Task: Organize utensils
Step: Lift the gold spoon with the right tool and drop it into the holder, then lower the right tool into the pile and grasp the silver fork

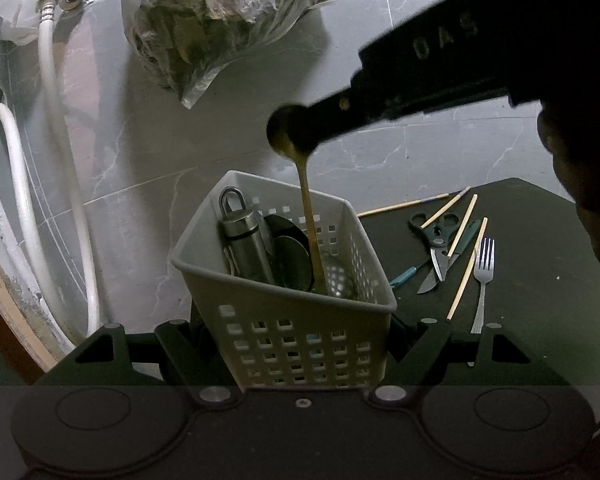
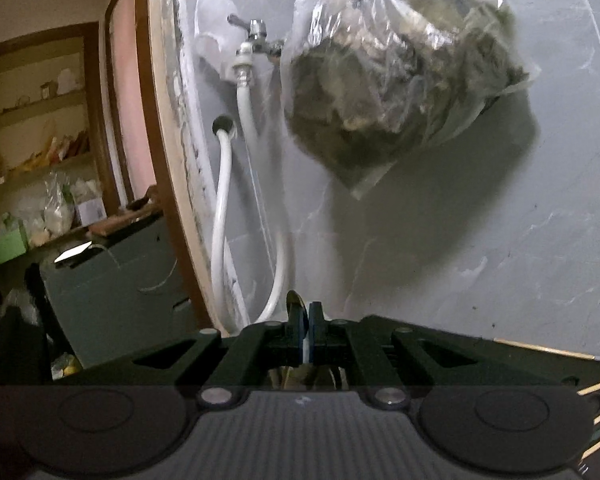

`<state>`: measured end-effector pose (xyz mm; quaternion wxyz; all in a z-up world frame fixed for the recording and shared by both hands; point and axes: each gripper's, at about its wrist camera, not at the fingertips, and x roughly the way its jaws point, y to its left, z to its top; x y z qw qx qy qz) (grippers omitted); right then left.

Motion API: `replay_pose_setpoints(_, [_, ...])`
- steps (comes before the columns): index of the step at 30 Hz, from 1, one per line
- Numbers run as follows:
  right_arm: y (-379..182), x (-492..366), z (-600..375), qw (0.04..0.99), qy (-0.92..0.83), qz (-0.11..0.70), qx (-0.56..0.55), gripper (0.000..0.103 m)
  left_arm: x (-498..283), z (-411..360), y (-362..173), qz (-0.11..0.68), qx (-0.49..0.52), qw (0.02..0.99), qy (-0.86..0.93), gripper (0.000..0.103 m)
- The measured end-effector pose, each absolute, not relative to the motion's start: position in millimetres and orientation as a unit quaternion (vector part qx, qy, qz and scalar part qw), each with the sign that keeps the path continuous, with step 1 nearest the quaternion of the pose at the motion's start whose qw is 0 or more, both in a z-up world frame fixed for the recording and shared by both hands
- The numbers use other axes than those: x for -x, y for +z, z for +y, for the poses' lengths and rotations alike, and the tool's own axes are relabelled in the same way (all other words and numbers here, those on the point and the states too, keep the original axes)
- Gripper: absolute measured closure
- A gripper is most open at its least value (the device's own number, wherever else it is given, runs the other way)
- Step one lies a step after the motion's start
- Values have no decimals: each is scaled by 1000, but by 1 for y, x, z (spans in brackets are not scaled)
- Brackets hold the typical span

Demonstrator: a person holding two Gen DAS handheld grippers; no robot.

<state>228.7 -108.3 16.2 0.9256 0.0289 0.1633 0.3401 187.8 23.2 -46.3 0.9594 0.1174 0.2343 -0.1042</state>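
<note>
Left wrist view: the left hand-held gripper (image 1: 306, 344) clamps the white perforated basket (image 1: 284, 312). At 1 o'clock, the right hand-held gripper (image 1: 320, 132) pinches a brass spoon (image 1: 306, 200), handle down in the basket. A fork (image 1: 483, 276), scissors (image 1: 438, 248) and 4 chopsticks (image 1: 466, 270) lie on the dark surface (image 1: 540, 280) at 3 o'clock.

Right wrist view: the right hand-held gripper's fingers (image 2: 300, 330) are together on the spoon's bowl (image 2: 294, 300).

The basket (image 1: 288, 312) stands on the tabletop (image 1: 540, 280), holding a flask (image 1: 246, 240) at left and a spoon (image 1: 306, 196). Right of it lie scissors (image 1: 438, 240), chopsticks (image 1: 466, 270) and a fork (image 1: 483, 272).

grey marble wall (image 1: 204, 152), white hoses (image 2: 224, 208), cluttered shelves (image 2: 40, 136)
</note>
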Motion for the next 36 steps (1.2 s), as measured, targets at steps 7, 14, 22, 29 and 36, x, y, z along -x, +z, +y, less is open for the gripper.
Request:
replay_pose_setpoints(7, [8, -231, -107, 921, 338, 193, -21, 92, -188, 24, -46, 234, -118, 959, -106, 23])
replay_pose_setpoints(14, [9, -231, -116, 924, 331, 187, -37, 39, -187, 23, -47, 235, -118, 959, -105, 23])
replay_pose_setpoints(22, [18, -230, -141, 952, 262, 142, -67, 0, -187, 23, -47, 236, -120, 959, -103, 23])
replay_pose_setpoints(29, [-2, -243, -184, 961, 155, 187, -130, 0, -188, 20, -46, 237, -121, 959, -97, 23])
replay_pose_setpoints(36, [-48, -271, -204, 927, 26, 359, -107, 0, -190, 15, -47, 238, -127, 959, -87, 22])
